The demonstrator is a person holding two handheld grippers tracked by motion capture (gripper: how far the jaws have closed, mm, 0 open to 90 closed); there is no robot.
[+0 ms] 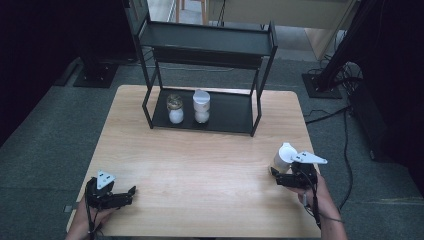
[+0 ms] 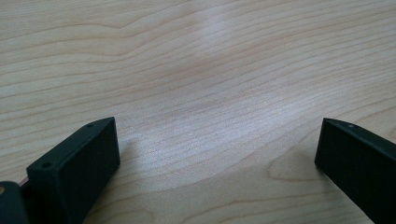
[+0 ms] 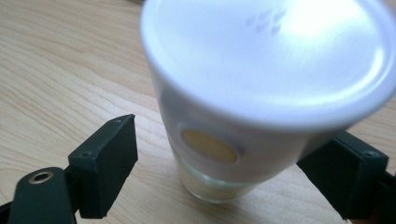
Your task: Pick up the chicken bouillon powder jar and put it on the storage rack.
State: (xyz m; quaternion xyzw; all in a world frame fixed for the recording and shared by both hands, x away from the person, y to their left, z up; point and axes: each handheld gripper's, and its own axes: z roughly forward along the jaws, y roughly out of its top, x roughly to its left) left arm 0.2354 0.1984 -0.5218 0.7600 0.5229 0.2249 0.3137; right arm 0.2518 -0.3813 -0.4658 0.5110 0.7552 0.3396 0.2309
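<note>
Tabletop (image 1: 200,170): pale wood with a long wavy grain and rounded corners, bare across its middle; a soft sheen lies on it in the left claw view.

Rack (image 1: 207,55): a black metal frame with two shelves, standing at the 12 o'clock edge of the tabletop; the upper shelf is dark and I cannot make out anything on it.

Jars on the rack: two on the lower shelf, side by side and just apart, a metal-lidded jar (image 1: 175,108) to the 9 o'clock side and a white-lidded jar (image 1: 201,106) next to it, both with white contents low down.

White-capped jar (image 3: 261,93): at about 4 o'clock on the tabletop, tipped over towards 11 o'clock, with a broad white cap (image 1: 285,150) and a clear glass body below it.

Right claw (image 3: 229,172): its jaws stand to either side of the glass body; the far jaw looks to be against the glass, the near one shows a gap, so I cannot tell for certain whether it pinches.

Left claw (image 2: 217,154): down at about 7 o'clock near the tabletop edge, jaws spread wide with bare wood between them, in a hand (image 1: 87,220) coming in from 6 o'clock.

Floor (image 1: 55,125): grey carpet around the tabletop.

Room: dim, with black stand bases (image 1: 95,75) at 10 and 2 o'clock, cables (image 1: 345,145) trailing at 3 o'clock, and a lighter floor strip beyond the rack.
</note>
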